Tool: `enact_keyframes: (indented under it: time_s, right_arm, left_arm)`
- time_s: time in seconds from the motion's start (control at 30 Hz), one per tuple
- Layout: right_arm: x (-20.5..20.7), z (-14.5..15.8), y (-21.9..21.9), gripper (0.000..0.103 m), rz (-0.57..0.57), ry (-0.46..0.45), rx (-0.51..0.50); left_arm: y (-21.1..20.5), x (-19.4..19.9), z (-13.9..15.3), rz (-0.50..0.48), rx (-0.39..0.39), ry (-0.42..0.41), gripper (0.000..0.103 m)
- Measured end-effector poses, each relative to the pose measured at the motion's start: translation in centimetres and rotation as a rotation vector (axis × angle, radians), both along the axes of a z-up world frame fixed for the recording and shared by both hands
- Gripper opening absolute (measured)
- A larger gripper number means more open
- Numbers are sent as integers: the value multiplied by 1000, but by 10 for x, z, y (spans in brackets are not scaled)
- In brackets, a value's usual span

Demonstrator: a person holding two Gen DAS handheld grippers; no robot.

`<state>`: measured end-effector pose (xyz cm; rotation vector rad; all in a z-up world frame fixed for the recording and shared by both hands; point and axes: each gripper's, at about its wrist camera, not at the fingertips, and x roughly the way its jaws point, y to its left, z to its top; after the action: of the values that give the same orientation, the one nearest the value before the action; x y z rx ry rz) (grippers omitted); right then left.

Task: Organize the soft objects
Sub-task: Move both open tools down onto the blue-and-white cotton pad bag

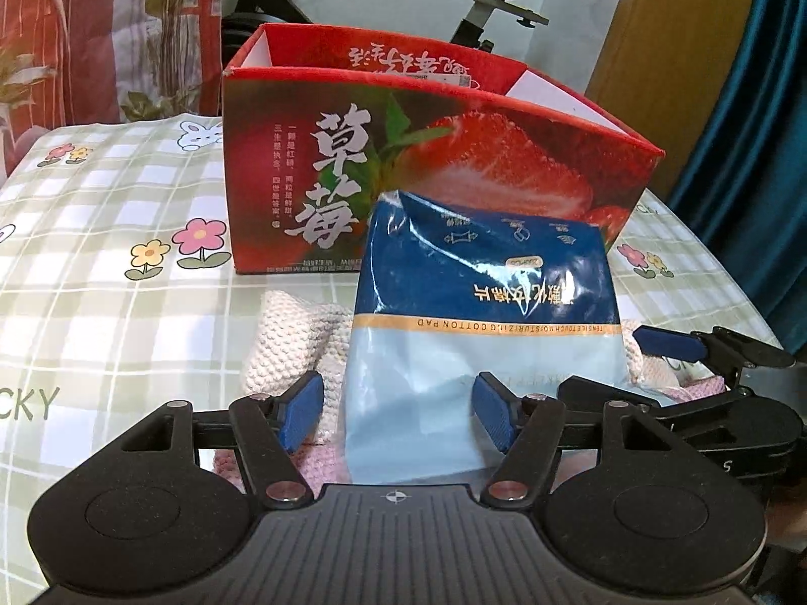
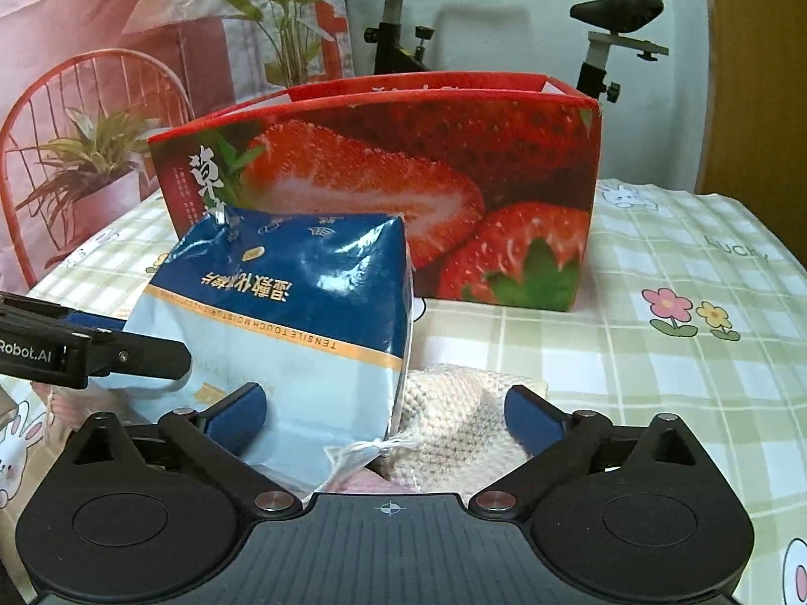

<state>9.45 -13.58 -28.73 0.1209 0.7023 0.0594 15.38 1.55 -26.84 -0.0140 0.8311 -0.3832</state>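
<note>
the left gripper point(image 1: 398, 416) pinches the glossy blue cotton pad bag point(image 1: 484, 322) at centre frame, just before the strawberry box point(image 1: 312, 171) above. the right gripper point(image 2: 386, 416) gapes wide, unpinched, over the nubbly cream knit piece point(image 2: 454, 413) at lower centre. best lift the crinkly bag clear of the stiff cardboard rim before letting go.

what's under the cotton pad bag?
The cotton pad bag sits on cream knitted pieces with pink knit below, on the checked tablecloth. What lies under the bag's middle is hidden.
</note>
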Motion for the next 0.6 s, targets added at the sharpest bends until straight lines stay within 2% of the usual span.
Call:
enact_keyframes:
  time_s: [0.6]
  right_arm:
    - [5, -5, -3, 103, 5, 26, 19]
  left_arm:
    - [3, -7, -8, 5, -27, -12, 69]
